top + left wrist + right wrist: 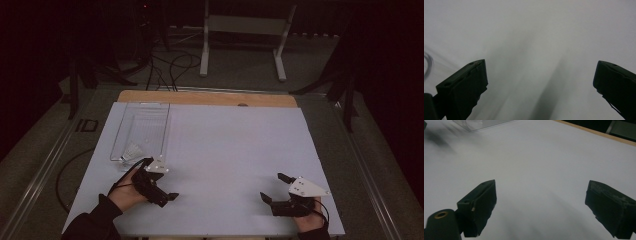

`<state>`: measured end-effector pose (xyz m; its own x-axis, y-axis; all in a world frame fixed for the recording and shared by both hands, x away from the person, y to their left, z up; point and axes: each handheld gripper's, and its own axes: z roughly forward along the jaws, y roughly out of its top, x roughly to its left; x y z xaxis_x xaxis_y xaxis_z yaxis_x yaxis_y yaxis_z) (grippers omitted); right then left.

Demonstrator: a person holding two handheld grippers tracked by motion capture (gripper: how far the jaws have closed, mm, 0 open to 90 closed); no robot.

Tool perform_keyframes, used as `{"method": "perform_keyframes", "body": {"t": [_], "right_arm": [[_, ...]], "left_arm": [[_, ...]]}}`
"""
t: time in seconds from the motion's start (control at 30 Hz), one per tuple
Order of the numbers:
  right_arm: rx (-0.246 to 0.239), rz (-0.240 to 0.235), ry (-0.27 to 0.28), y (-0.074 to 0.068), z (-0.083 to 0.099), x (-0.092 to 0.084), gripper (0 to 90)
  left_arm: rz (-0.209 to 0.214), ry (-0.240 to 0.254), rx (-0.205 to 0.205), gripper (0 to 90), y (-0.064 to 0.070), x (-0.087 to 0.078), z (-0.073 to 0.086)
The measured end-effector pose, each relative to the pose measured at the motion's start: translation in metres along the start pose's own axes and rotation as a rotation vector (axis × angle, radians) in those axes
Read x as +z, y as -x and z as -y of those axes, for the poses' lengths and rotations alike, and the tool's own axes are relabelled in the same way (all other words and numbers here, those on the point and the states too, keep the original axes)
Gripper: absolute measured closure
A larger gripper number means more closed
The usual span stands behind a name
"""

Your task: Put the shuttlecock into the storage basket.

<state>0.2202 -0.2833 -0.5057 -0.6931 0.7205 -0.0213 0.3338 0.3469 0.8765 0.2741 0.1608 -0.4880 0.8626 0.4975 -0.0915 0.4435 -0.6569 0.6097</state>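
Observation:
A clear plastic bin (142,127) lies on the white table top (225,150) at the back left, with a small white shuttlecock-like object (131,152) at its near end. My left gripper (161,180) hovers just in front of that bin, its jaws spread wide with nothing between them. In the left gripper view the left gripper (541,72) faces bare, blurred white surface at close range. My right gripper (273,186) sits low at the front right, open and empty. The right gripper (541,192) looks across the table toward the bin (481,123).
A wooden strip (205,97) borders the table's far edge, also seen as the wooden strip (594,131). Beyond it stand a white frame (245,30) and cables (170,65) on the dim floor. Dark stands flank both sides.

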Motion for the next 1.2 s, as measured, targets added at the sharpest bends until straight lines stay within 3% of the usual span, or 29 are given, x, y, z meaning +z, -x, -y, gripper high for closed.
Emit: {"method": "perform_keyframes", "body": {"t": [0.13, 0.63, 1.2], "right_arm": [[0.000, -0.001, -0.001, 0.000, 0.000, 0.000, 10.2], [-0.003, -0.002, -0.004, -0.001, 0.000, 0.001, 10.2], [0.001, -0.003, -0.010, -0.001, 0.000, 0.001, 10.2]], "left_arm": [[-0.005, -0.001, 0.006, 0.2, 0.003, -0.004, 0.006], [-0.054, 0.022, -0.058, 0.2, 0.001, -0.011, 0.034], [-0.061, 0.098, -0.126, 0.2, -0.005, -0.017, 0.060]]}}
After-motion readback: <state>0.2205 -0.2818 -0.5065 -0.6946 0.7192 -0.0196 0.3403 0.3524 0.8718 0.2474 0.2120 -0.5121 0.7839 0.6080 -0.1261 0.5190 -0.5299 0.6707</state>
